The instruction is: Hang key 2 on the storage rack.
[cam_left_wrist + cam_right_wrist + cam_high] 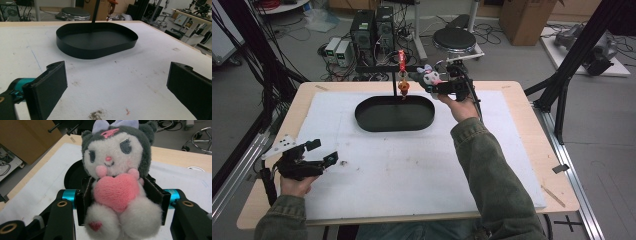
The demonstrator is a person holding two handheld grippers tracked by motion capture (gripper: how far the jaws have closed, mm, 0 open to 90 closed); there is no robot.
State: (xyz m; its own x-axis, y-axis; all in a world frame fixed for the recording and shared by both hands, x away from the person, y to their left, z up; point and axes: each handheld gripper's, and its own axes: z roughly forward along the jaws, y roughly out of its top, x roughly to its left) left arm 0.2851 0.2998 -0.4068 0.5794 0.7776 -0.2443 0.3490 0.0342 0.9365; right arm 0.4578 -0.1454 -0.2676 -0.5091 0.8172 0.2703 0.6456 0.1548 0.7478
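My right gripper (438,86) is shut on a small plush toy (117,177), white-faced with a grey hood, lilac bow and pink heart; its jaws squeeze the toy's body from both sides. In the high view the plush toy (430,77) is held in the air just past the far right end of the black oval tray (395,113). From a thin black stand (393,75) at the tray's far edge hang a red strap and an orange charm (403,88). My left gripper (323,152) rests open at the near left of the white mat, its jaws wide apart in the left gripper view (117,90).
The white mat (412,165) covers most of the wooden table (522,100). The black oval tray (96,40) lies ahead of the left gripper. Black frame posts stand at both sides. Computers, cables and a stool sit on the floor beyond the far edge.
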